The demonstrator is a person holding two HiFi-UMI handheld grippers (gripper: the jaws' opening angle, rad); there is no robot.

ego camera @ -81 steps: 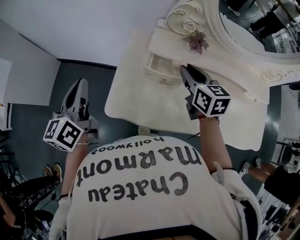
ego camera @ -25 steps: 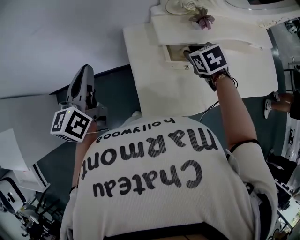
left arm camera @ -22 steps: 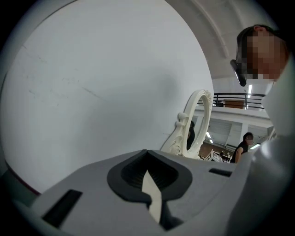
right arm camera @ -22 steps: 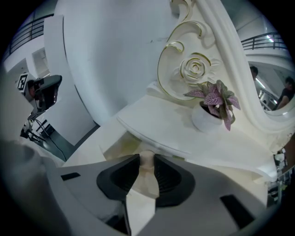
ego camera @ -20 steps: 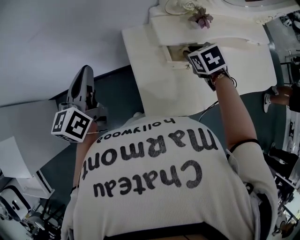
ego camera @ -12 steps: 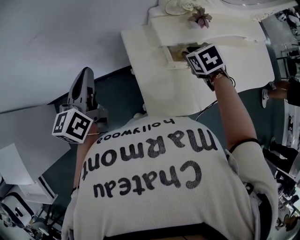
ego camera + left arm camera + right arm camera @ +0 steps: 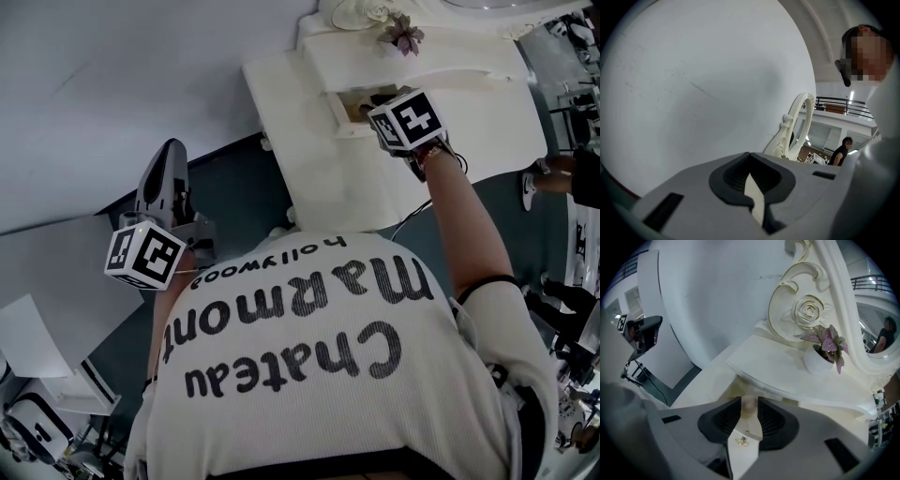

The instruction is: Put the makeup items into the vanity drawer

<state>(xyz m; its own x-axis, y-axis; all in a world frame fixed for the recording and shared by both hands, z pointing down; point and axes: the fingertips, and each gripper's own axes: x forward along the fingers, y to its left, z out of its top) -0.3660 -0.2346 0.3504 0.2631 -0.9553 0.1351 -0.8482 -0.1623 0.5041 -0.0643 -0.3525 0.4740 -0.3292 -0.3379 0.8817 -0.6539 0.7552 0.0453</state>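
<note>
The white vanity has a small drawer pulled open under its upper shelf. My right gripper reaches over that drawer, its fingertips hidden behind its marker cube in the head view. In the right gripper view my right gripper is shut on a small pinkish makeup item. Below it, between the jaws, shows the drawer front with its gold knob. My left gripper hangs off to the left over the dark floor, shut and holding nothing.
A small potted plant stands on the shelf above the drawer, beside the ornate mirror frame. A white wall is to the left. People stand at the right edge.
The right gripper has edged slightly left over the open drawer. The left gripper has stayed low at the left, and the head view has shifted a little.
</note>
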